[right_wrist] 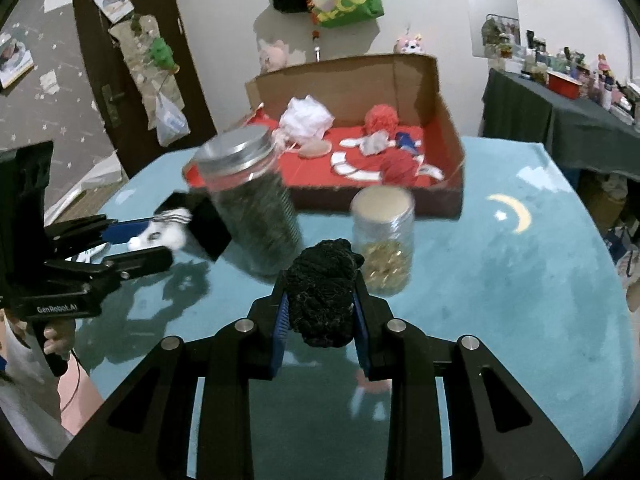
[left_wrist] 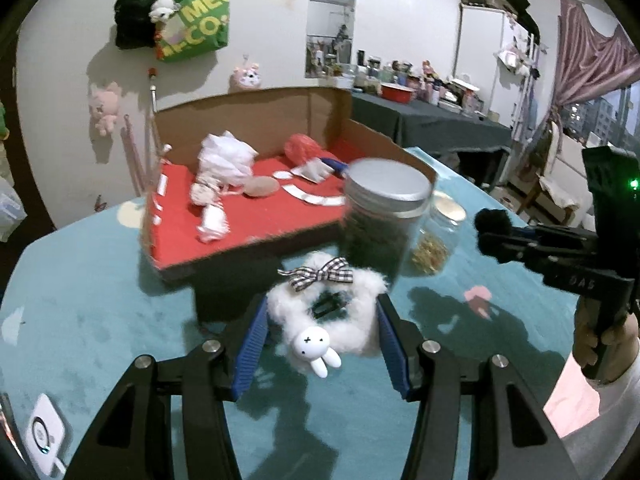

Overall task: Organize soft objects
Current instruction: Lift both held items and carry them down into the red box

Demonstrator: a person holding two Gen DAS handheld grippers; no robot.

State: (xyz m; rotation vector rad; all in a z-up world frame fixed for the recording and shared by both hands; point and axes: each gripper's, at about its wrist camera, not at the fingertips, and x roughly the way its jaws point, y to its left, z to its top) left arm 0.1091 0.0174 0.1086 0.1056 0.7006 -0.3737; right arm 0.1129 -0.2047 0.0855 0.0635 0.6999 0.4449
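My left gripper (left_wrist: pixel 322 320) is shut on a white fluffy scrunchie (left_wrist: pixel 360 330) with a checked bow and a small rabbit charm, held above the teal tablecloth. From the right wrist view that left gripper (right_wrist: pixel 156 236) and its white scrunchie (right_wrist: pixel 170 234) appear at the left. Blue pads of my right gripper (right_wrist: pixel 320 308) press a black fuzzy scrunchie (right_wrist: pixel 324 292). The right gripper (left_wrist: pixel 486 232) shows at the right edge with the black scrunchie (left_wrist: pixel 492 220). Behind stands a cardboard box (left_wrist: pixel 256 120) (right_wrist: pixel 340 80) with a red floor, holding white and red soft items.
A tall metal-lidded jar (left_wrist: pixel 380 216) (right_wrist: pixel 252 208) of dark contents and a smaller jar (left_wrist: pixel 436 240) (right_wrist: pixel 384 240) of gold bits stand before the box. A black box (right_wrist: pixel 208 224) sits left of the tall jar. A white device (left_wrist: pixel 44 436) lies near left.
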